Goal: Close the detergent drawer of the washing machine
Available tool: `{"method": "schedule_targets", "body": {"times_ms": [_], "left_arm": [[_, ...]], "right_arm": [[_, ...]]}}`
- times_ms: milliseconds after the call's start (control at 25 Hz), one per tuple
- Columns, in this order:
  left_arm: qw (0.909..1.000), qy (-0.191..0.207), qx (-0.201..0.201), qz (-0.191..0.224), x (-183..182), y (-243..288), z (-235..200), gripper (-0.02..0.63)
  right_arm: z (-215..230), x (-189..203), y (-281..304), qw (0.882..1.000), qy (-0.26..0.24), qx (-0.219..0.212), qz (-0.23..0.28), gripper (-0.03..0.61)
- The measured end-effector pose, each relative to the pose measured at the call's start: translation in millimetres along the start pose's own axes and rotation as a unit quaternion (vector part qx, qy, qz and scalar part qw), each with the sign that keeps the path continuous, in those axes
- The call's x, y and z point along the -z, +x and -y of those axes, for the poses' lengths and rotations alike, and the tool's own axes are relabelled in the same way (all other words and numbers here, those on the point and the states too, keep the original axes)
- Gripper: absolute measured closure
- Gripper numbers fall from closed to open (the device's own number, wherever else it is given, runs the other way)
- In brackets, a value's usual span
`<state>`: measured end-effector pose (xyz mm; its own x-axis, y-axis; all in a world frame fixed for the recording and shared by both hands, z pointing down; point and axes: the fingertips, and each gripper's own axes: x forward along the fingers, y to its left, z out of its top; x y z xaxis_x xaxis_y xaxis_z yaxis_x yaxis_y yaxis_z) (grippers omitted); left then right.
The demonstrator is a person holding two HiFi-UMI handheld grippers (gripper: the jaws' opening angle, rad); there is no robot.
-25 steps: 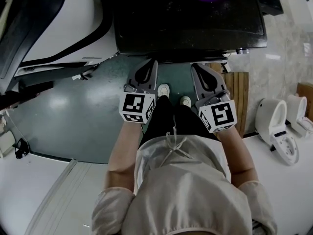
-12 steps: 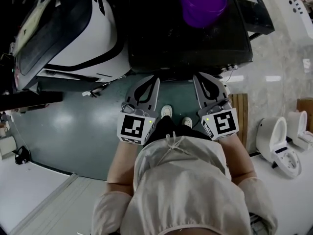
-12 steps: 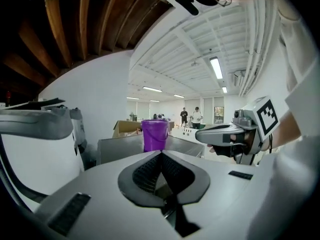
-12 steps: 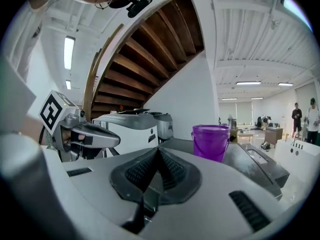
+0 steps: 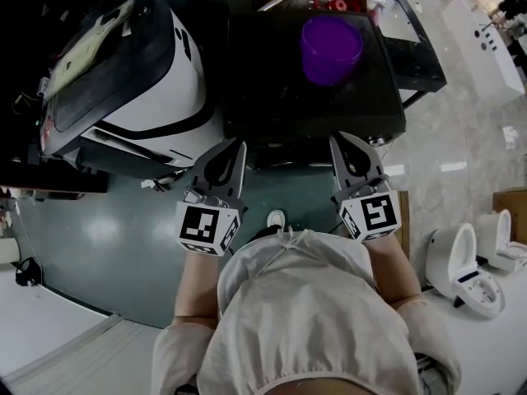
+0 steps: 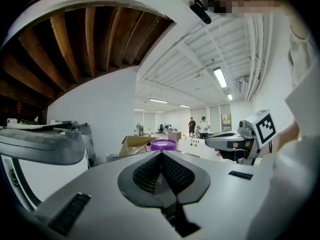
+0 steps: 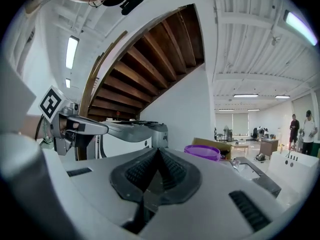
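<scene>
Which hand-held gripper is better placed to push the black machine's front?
Right, probably: the right hand-held gripper faces the black machine head-on; the left hand-held gripper sits by its left corner. Both shut; drawer not visible.

A glossy dark green floor (image 5: 99, 237) is carrying a black-topped machine (image 5: 272, 89) and, just beside it on the left, a white machine (image 5: 156, 89). A purple tub (image 5: 331, 46) is sitting upright on the black top.

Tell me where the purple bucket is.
The purple bucket stands on top of the dark machine, upper centre of the head view, ahead of the right gripper.
</scene>
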<state>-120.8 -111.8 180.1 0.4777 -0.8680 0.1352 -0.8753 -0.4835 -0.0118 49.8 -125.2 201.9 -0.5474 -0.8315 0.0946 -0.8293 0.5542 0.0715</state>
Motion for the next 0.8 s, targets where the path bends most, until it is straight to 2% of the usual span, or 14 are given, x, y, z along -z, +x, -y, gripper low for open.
{"method": "schedule_targets", "body": {"times_ms": [200, 600, 800], "left_arm": [[0.9999, 0.013, 0.006, 0.002, -6, -3, 2, 0.596], [0.9999, 0.008, 0.014, 0.003, -8, 4, 7, 0.596], [0.9998, 0.008, 0.017, 0.003, -7, 8, 9, 0.596]], "right_arm": [[4, -8, -7, 1.000, -0.005, -0.002, 0.009, 0.575], [5, -12, -8, 1.000, 0.001, -0.009, 0.016, 0.578], [-1, -15, -7, 0.999, -0.015, -0.020, 0.023, 0.578]]}}
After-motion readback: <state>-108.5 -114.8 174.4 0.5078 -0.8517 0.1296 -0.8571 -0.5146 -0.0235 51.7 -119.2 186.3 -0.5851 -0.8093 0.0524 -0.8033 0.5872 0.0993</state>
